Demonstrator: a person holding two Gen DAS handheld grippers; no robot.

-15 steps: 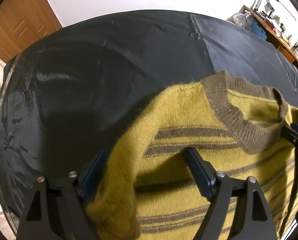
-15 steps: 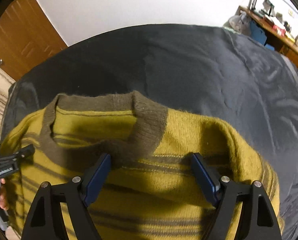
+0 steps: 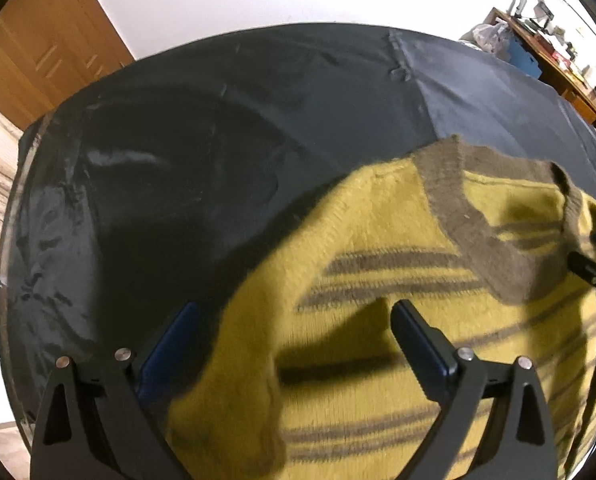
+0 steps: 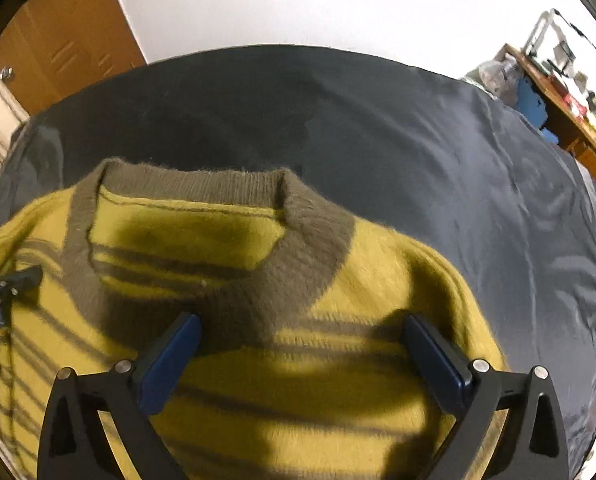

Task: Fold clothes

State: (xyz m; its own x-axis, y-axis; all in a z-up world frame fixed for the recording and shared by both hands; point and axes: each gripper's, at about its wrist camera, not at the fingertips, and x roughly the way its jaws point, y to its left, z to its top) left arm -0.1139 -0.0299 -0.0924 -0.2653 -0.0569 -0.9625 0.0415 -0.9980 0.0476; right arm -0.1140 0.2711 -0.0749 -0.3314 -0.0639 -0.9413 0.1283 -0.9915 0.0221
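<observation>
sweater (image 4: 337, 280): flat, collar (image 4: 190, 184) pointing away | left claw (image 3: 294, 320): released | right claw (image 4: 298, 332): released

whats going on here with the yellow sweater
A person with a handheld claw in each hand is working on folding a mustard-yellow striped sweater with a brown collar, spread on a dark sheet. The left claw is open over the sweater's left edge, one finger over the sheet and one over the knit. The right claw is open just below the collar. Neither is gripping fabric, and the sweater lies flat, with the collar end not yet folded.
</observation>
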